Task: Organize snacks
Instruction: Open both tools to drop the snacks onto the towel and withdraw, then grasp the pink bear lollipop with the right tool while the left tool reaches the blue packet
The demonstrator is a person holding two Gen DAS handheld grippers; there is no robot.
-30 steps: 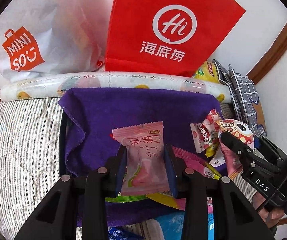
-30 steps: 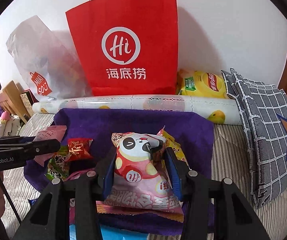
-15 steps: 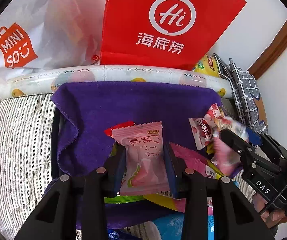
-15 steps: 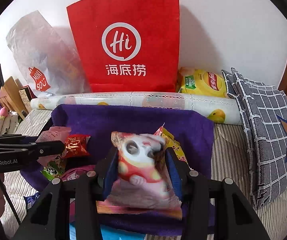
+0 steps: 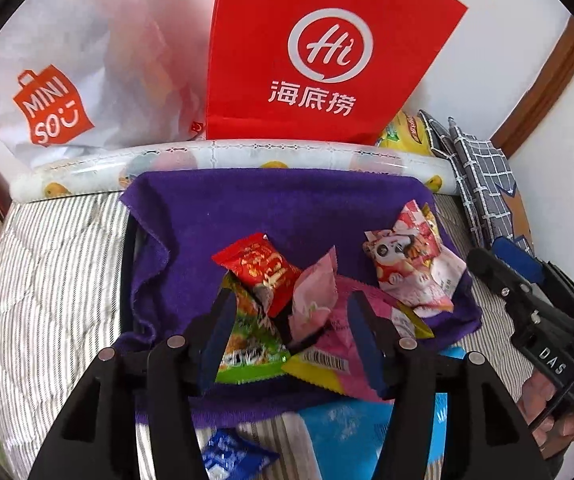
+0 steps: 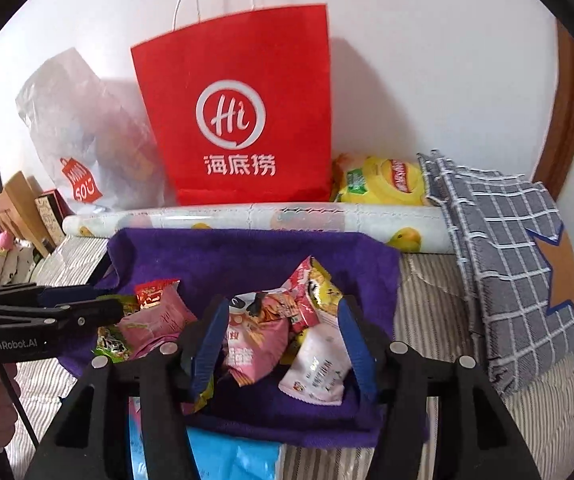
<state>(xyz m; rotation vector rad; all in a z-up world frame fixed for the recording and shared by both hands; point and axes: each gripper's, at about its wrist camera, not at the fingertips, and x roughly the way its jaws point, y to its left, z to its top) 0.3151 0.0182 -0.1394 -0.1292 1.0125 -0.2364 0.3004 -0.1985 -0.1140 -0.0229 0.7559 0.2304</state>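
A pile of snack packets lies on a purple towel (image 5: 287, 208), which also shows in the right wrist view (image 6: 247, 252). My left gripper (image 5: 291, 320) is open over the pile; a pale pink packet (image 5: 313, 296) lies loose between its fingers beside a red packet (image 5: 261, 266) and a green packet (image 5: 247, 344). My right gripper (image 6: 279, 332) is open over the panda packet (image 6: 259, 332), which also shows in the left wrist view (image 5: 411, 264), lying on the towel. A white packet (image 6: 319, 364) lies next to it.
A red paper bag (image 6: 243, 120) and a white Miniso plastic bag (image 5: 51, 108) stand at the wall behind a rolled sheet (image 6: 247, 220). A yellow chip bag (image 6: 383, 180) and grey checked cushions (image 6: 507, 240) are at the right. Blue packets (image 5: 227, 456) lie on the striped bedding.
Both grippers have opened. The pink packet has dropped from the left gripper and the panda packet from the right gripper onto the pile. Both cameras have pulled back slightly.
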